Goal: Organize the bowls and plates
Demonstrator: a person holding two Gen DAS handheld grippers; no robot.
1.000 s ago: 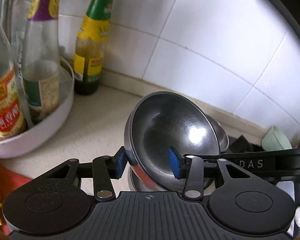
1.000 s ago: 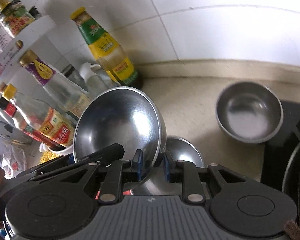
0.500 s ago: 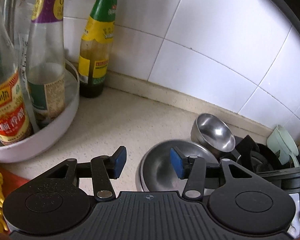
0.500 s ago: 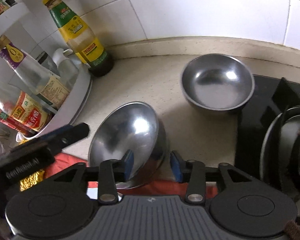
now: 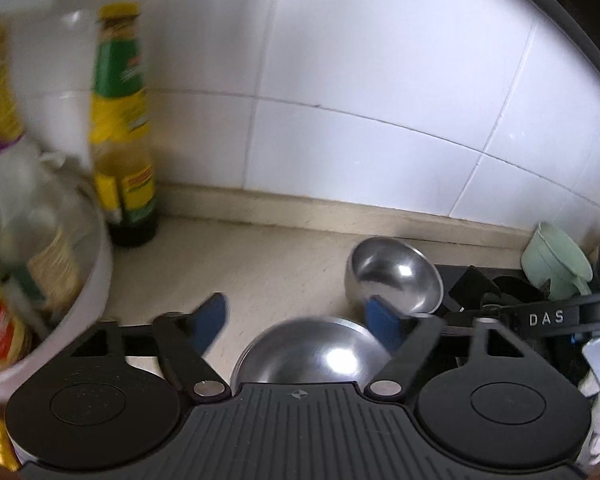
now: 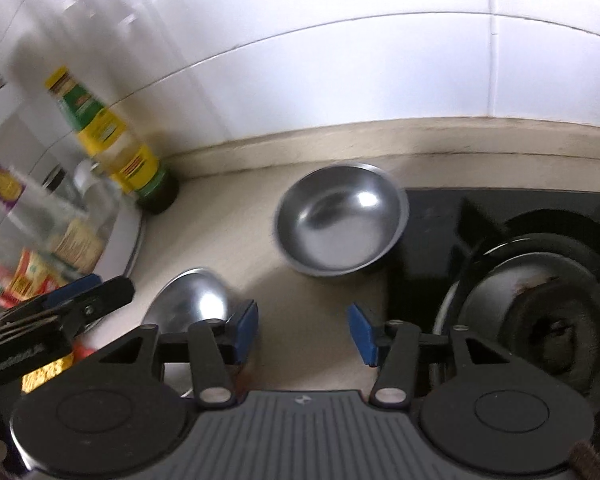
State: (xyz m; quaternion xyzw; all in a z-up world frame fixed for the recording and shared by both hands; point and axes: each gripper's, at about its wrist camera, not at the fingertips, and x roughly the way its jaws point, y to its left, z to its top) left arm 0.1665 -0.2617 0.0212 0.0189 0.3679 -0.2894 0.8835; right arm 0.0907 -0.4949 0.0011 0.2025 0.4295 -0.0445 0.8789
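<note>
Both my sets of fingers are open now and hold nothing. They have just been opening, with no bowl between them any more. My left gripper hangs over the near bowl, which sits on the bench just under it. My right gripper is over bare bench, with that same near bowl down by its left finger. The far bowl sits alone on the bench, right beside the black stove.

Here is what I worry about. Steel bowls are smooth and round, so I think they can slip out of a pinch on the rim. The near bowl looks tipped in my right view, so it may rock or roll if I bump it.

The tall bottle and the white rack stand close on the left. A wide swing of my left hand could knock them.

The far bowl is so close to the stove that a push could send it onto the burner.
</note>
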